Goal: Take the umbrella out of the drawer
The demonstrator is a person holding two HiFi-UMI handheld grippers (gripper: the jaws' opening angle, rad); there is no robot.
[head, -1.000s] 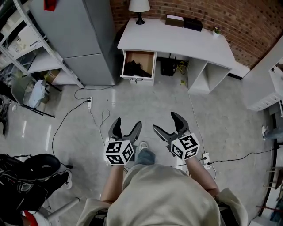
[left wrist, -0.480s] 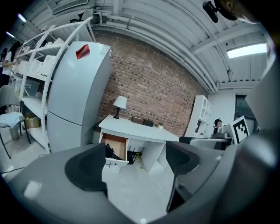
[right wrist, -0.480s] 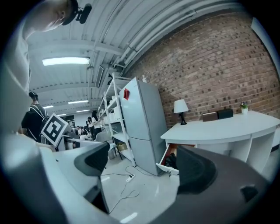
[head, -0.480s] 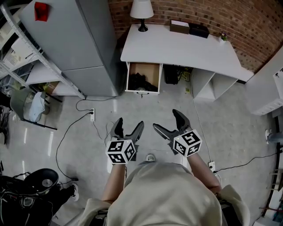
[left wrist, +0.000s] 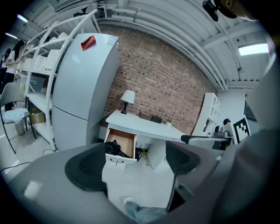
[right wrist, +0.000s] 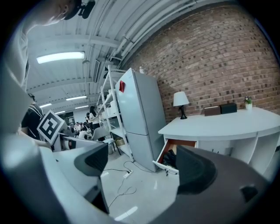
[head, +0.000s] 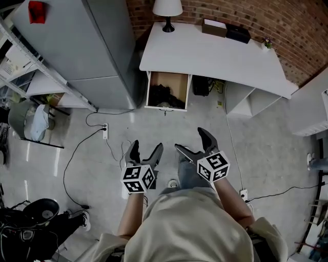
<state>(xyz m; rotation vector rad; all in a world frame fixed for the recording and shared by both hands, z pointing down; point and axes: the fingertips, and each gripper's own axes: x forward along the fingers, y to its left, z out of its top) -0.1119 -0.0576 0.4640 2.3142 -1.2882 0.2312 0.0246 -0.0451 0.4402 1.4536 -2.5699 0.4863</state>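
An open drawer (head: 166, 106) with a wooden inside hangs under the left end of a white desk (head: 215, 51). A black umbrella (head: 165, 95) lies bundled in it. Both grippers are held over the floor, well short of the drawer and pointing at it. My left gripper (head: 146, 147) is open and empty. My right gripper (head: 190, 140) is open wide, nothing between its jaws. In the left gripper view the drawer (left wrist: 114, 160) and the umbrella (left wrist: 113, 148) show between the pads. In the right gripper view the drawer (right wrist: 158, 158) shows beyond the jaws.
A tall grey fridge (head: 87, 46) stands left of the drawer. A lamp (head: 167, 9) and boxes (head: 225, 29) sit on the desk. A power strip with cable (head: 105, 131) lies on the floor. Metal shelving (head: 25, 71) stands at the left, a white cabinet (head: 312, 112) at the right.
The person has walked toward the desk, carrying both grippers forward. The drawer now sits lower and closer in the head view. Both grippers stay open and empty.
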